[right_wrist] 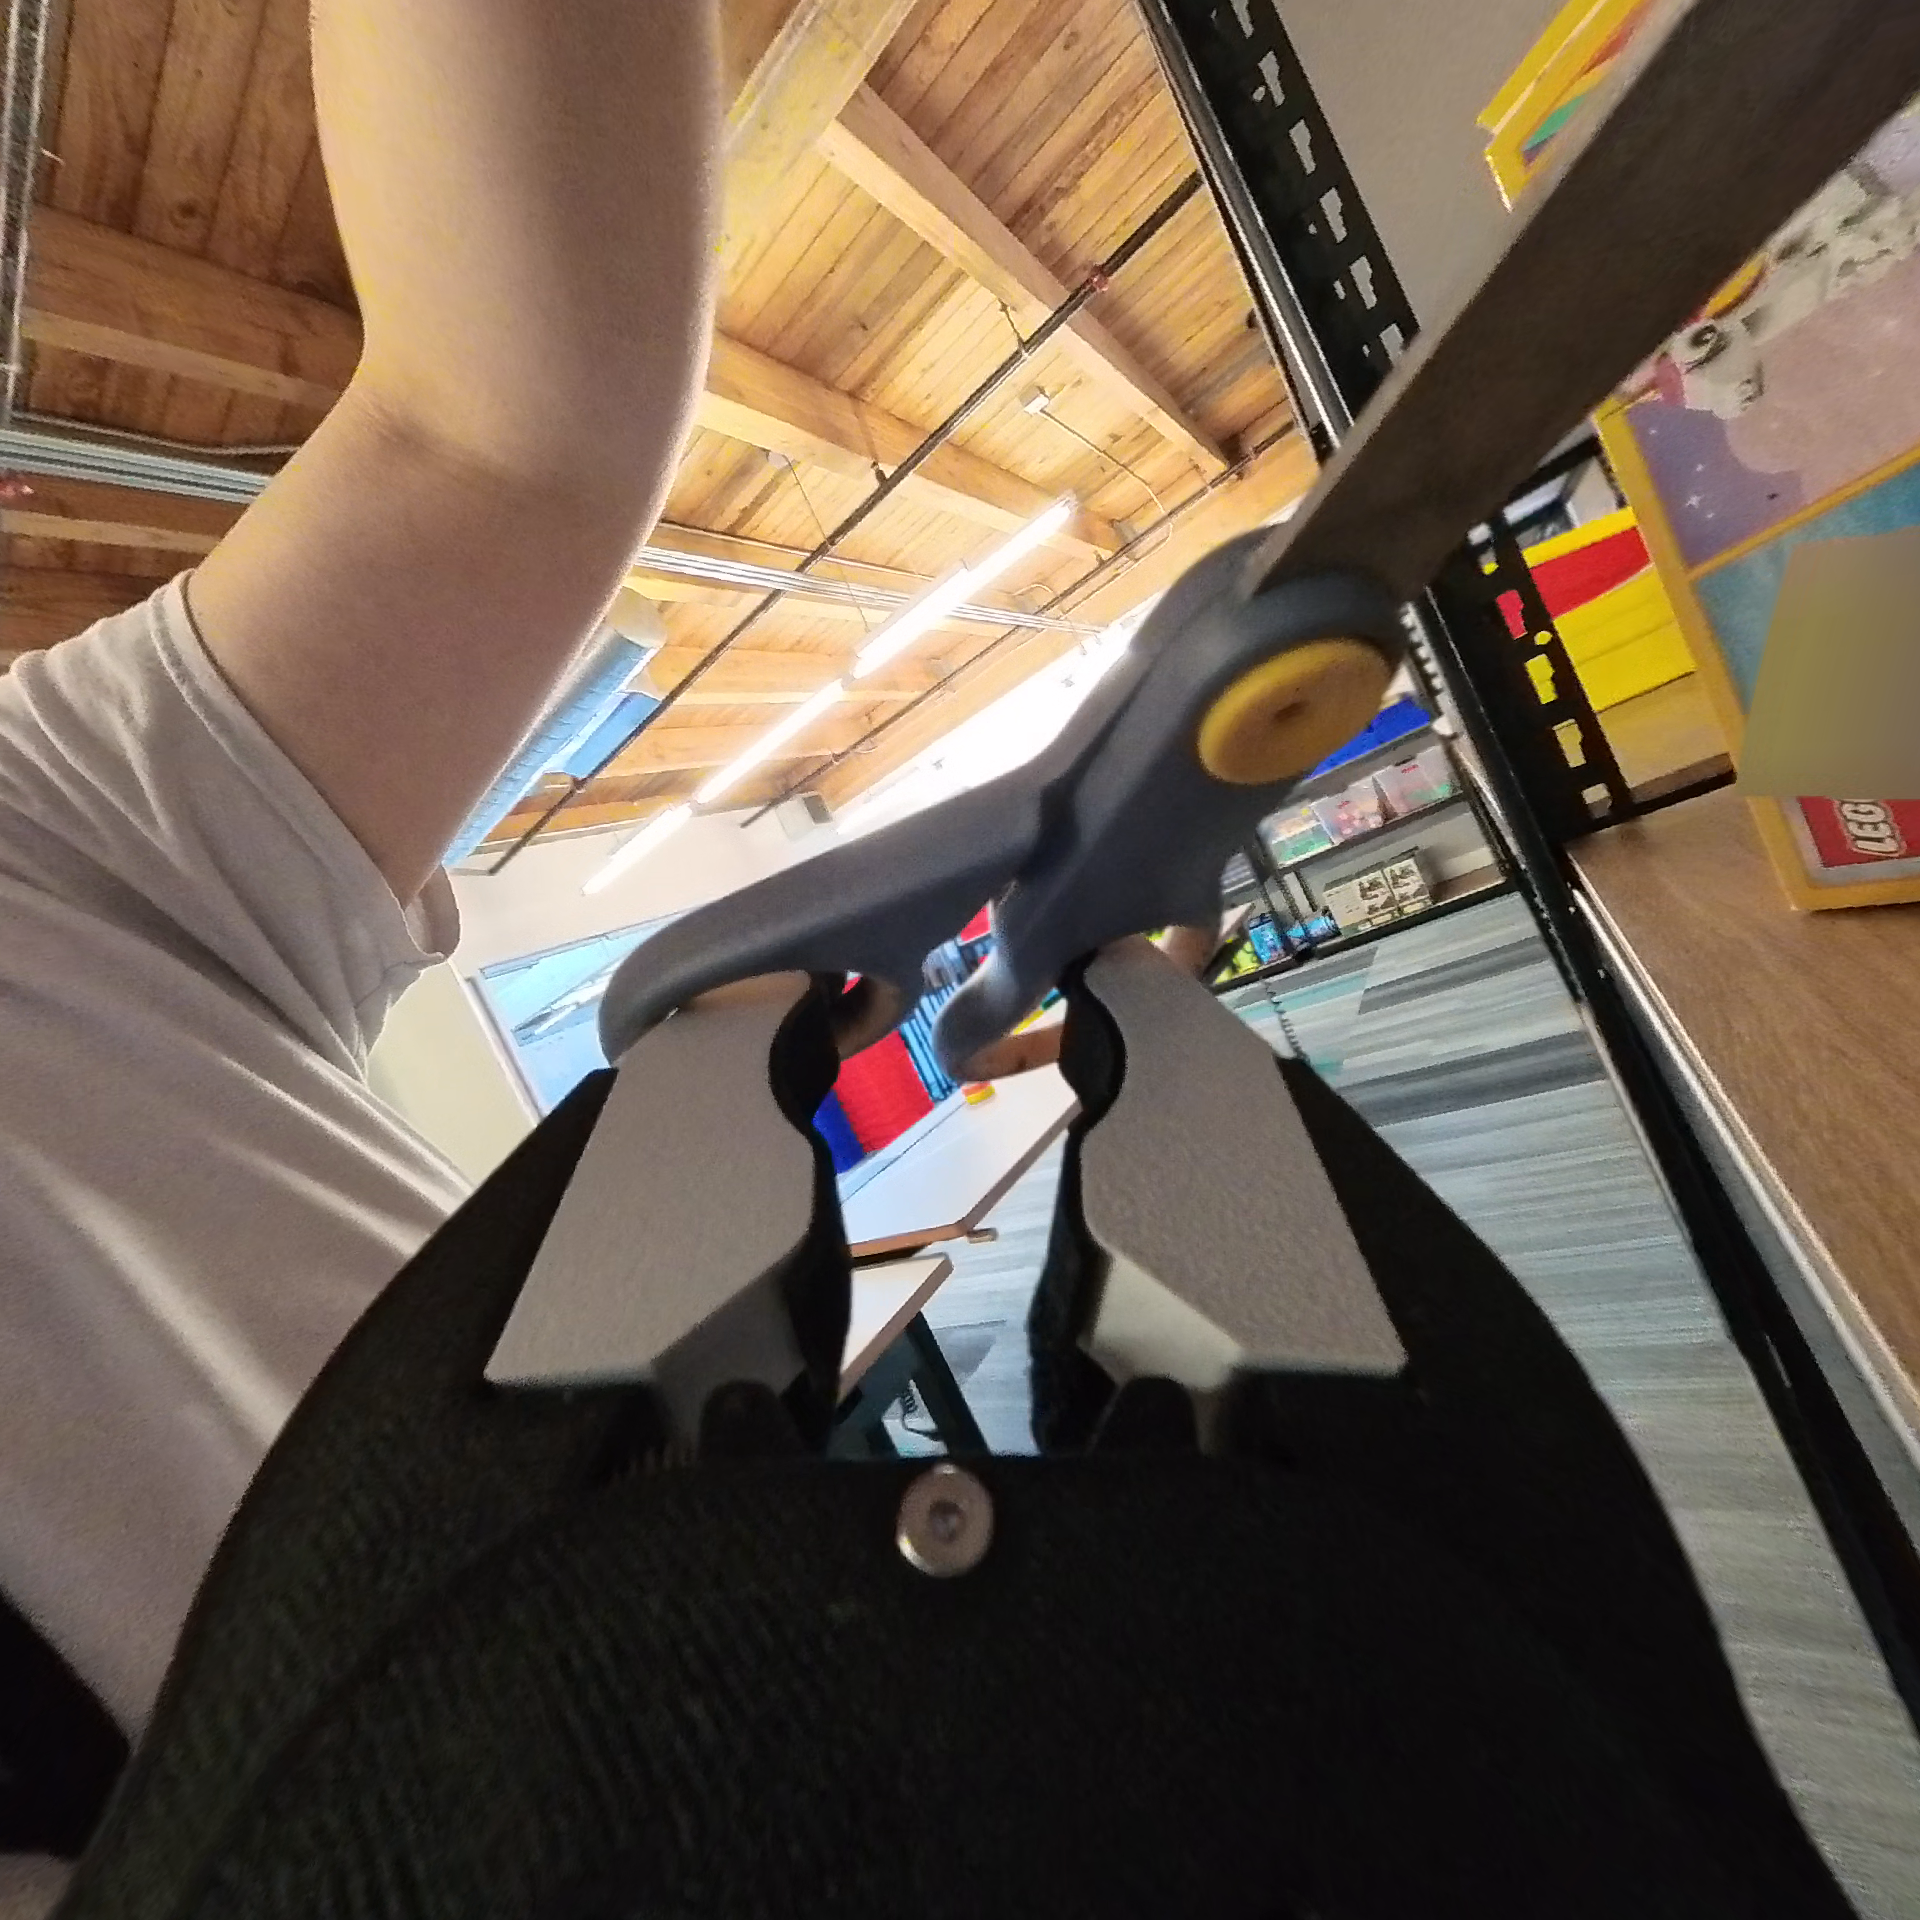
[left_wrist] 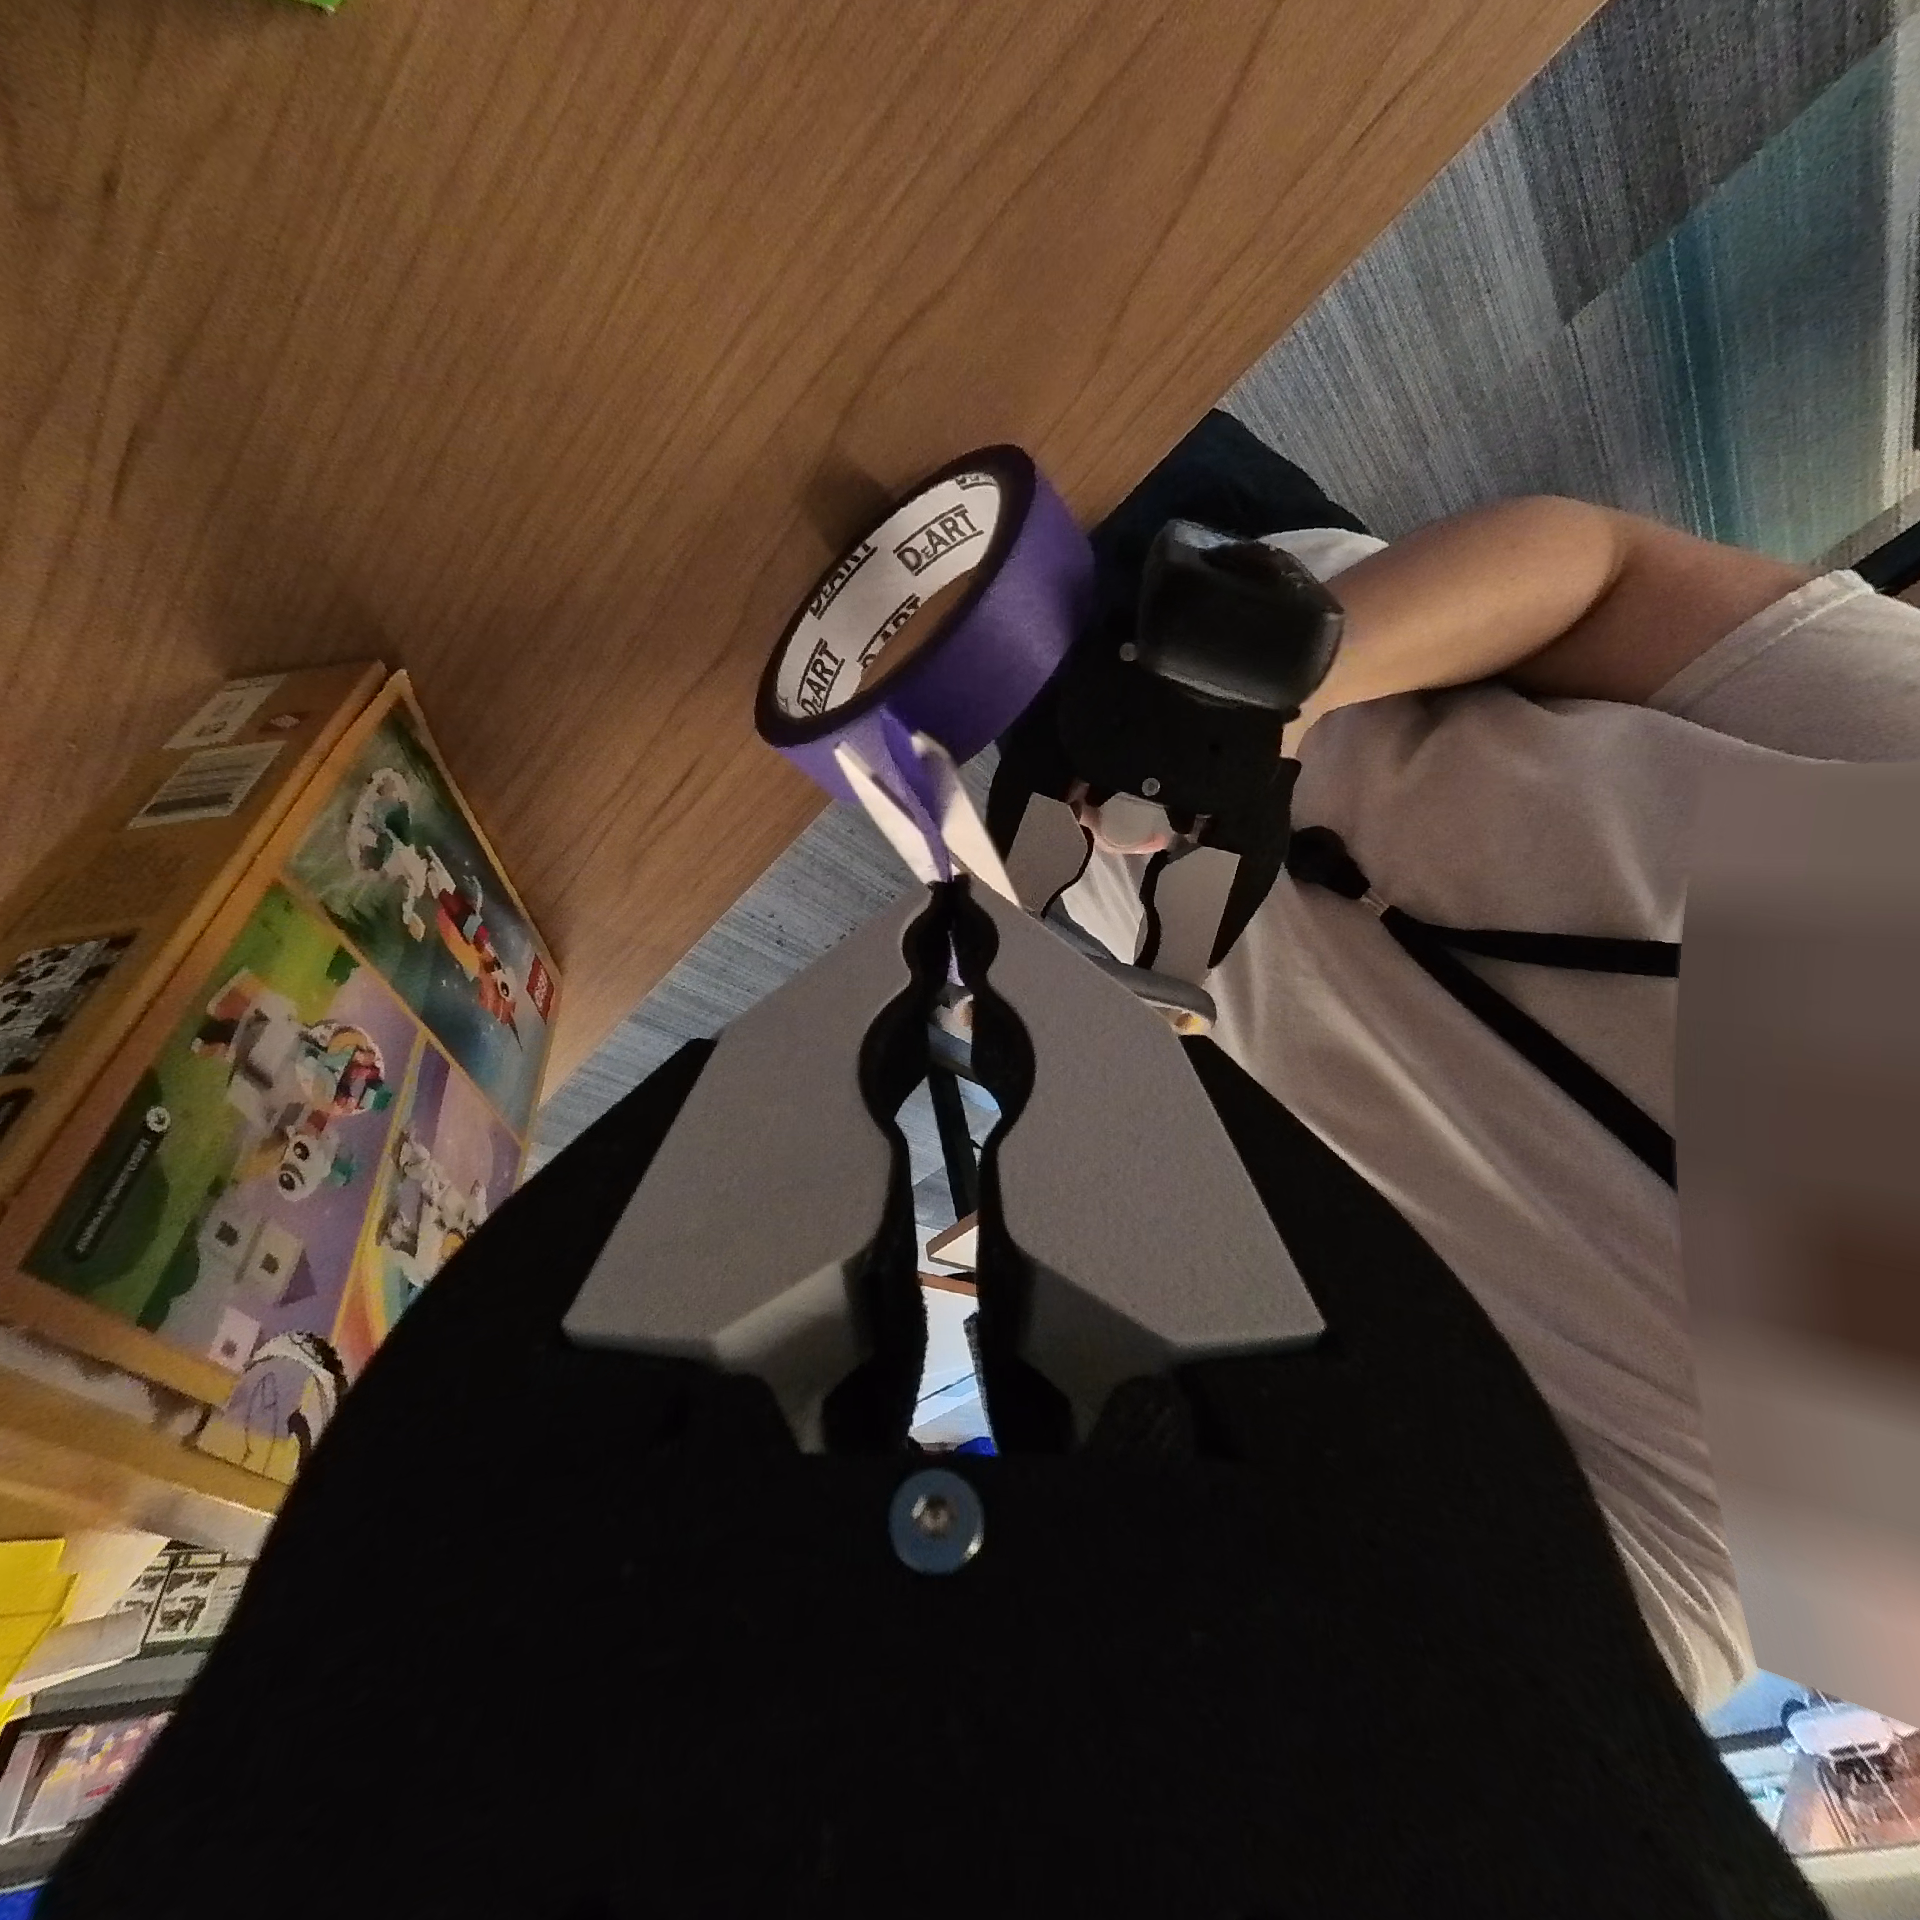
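My left gripper [left_wrist: 951,896] is shut on the free end of a purple tape strip [left_wrist: 921,795] pulled from a purple tape roll [left_wrist: 928,613]. The roll stands by the edge of the wooden table [left_wrist: 520,312]. The open blades of grey scissors [left_wrist: 871,802] sit on either side of the strip, close to my fingertips. My right gripper [left_wrist: 1143,930] shows behind them, holding the scissors. In the right wrist view, my right gripper [right_wrist: 914,1003] is shut on the scissors' grey handles [right_wrist: 883,904]. Their yellow pivot [right_wrist: 1294,707] is at upper right.
A colourful toy brick box [left_wrist: 281,1039] lies on the table at left. A person's arm [left_wrist: 1455,592] and white shirt fill the right side. In the right wrist view, a black metal rack post [right_wrist: 1330,260] and a wooden shelf [right_wrist: 1766,1039] with boxes stand at right. Across from one pair of fingers to the other is roughly 15 cm.
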A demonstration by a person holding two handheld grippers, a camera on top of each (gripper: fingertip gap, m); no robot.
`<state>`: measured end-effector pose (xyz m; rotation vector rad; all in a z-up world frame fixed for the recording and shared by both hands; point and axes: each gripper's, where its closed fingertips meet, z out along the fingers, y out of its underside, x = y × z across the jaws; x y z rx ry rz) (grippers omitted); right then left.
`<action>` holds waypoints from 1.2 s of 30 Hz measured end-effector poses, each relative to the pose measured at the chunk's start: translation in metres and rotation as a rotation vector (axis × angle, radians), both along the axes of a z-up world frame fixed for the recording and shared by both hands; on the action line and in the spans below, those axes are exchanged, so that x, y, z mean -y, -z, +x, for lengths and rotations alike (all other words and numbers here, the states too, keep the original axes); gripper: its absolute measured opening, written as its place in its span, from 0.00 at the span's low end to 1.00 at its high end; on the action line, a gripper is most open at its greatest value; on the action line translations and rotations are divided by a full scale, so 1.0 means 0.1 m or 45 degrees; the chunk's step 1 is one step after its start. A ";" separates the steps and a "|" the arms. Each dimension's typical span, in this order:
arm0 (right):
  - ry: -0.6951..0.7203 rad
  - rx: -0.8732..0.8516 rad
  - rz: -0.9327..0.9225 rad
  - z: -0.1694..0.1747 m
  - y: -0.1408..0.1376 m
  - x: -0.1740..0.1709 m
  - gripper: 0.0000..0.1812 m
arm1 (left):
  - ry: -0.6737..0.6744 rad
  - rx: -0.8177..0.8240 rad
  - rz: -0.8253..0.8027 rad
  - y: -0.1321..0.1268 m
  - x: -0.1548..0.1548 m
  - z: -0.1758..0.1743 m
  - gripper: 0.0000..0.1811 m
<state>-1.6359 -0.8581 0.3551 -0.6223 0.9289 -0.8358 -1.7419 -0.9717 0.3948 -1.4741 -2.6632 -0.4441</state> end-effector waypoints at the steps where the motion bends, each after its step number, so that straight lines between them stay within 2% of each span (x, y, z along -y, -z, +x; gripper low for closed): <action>1: -0.005 0.003 0.002 0.00 0.00 0.00 0.20 | 0.001 0.002 -0.001 0.00 0.00 0.00 0.00; 9: 0.005 0.021 0.010 -0.02 -0.01 0.03 0.20 | 0.003 0.010 0.001 0.00 0.01 -0.01 0.00; 25: -0.012 0.188 0.079 -0.08 -0.15 0.05 0.19 | -0.011 0.018 -0.010 0.02 0.08 -0.02 0.00; 36: 0.059 0.109 0.099 -0.09 -0.06 0.18 0.14 | -0.035 0.029 -0.044 0.02 0.22 0.01 0.00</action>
